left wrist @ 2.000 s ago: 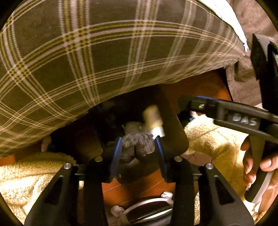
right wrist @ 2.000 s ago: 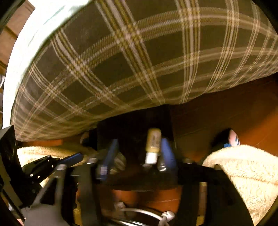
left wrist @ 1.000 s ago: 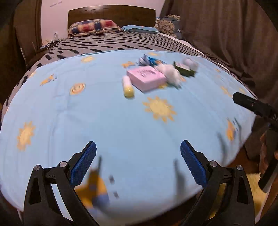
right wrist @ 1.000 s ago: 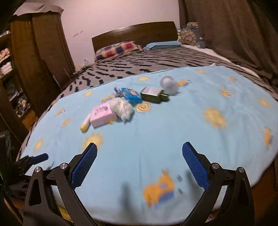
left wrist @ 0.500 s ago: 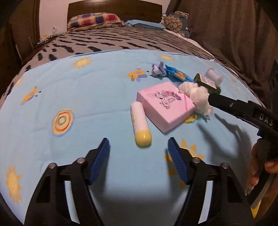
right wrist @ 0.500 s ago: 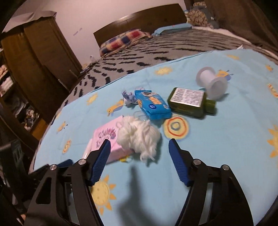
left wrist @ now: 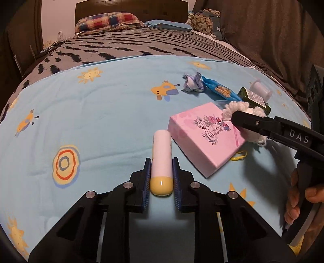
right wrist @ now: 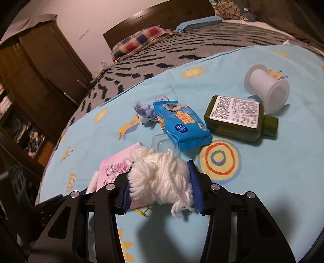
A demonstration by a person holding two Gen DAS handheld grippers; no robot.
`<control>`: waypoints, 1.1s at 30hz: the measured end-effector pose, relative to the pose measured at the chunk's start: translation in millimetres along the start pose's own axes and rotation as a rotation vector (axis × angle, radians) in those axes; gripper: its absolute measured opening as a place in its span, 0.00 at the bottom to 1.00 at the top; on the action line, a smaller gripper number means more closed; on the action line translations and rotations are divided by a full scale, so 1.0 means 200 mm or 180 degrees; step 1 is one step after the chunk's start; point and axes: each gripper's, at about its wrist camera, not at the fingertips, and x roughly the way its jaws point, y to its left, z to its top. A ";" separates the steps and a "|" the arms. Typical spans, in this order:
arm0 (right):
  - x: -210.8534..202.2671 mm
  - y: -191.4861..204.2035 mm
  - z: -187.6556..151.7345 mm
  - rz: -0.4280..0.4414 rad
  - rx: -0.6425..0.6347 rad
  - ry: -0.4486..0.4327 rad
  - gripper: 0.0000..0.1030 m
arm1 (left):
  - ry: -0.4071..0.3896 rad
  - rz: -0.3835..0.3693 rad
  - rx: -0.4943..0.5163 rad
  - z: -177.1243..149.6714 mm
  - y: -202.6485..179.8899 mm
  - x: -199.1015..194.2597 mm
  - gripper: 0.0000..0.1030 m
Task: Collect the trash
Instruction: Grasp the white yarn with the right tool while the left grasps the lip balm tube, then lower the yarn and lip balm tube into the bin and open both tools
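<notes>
My left gripper (left wrist: 161, 178) is shut on a white tube with a yellow cap (left wrist: 161, 159) that lies on the light blue bedspread (left wrist: 101, 113). My right gripper (right wrist: 161, 187) is shut on a clump of white yarn (right wrist: 160, 178), which also shows in the left wrist view (left wrist: 235, 109) beside the pink box (left wrist: 206, 135). The pink box (right wrist: 115, 163) lies just left of the yarn in the right wrist view. Beyond lie a blue wipes packet (right wrist: 180, 123), a green bottle (right wrist: 237, 119), a white spool (right wrist: 265, 91) and a crumpled blue-white wad (right wrist: 143, 113).
The bed runs back to a patterned grey blanket (left wrist: 151, 44), pillows (left wrist: 107, 22) and a dark headboard (left wrist: 129, 8). A wooden wardrobe (right wrist: 40, 64) stands to the left of the bed. A brown curtain (left wrist: 273, 36) hangs on the right. A clear plastic piece (right wrist: 162, 143) lies by the packet.
Both grippers have moved forward and down onto the bed and closed: the left on the tube, the right on the yarn. Half a second ago both were open above these items.
</notes>
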 end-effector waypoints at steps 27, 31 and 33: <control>-1.04 -0.11 -0.86 -0.0629 -0.0541 -0.0351 0.46 | -0.0210 -0.0655 0.0421 -0.85 -0.52 -0.72 0.18; -1.04 -0.16 -1.04 -0.0678 -0.0485 -0.0195 0.46 | -0.0010 -0.0704 0.0527 -1.06 -0.60 -0.69 0.18; -1.01 -0.19 -1.12 -0.0647 -0.0416 -0.0084 0.46 | 0.0119 -0.0732 0.0531 -1.13 -0.62 -0.65 0.18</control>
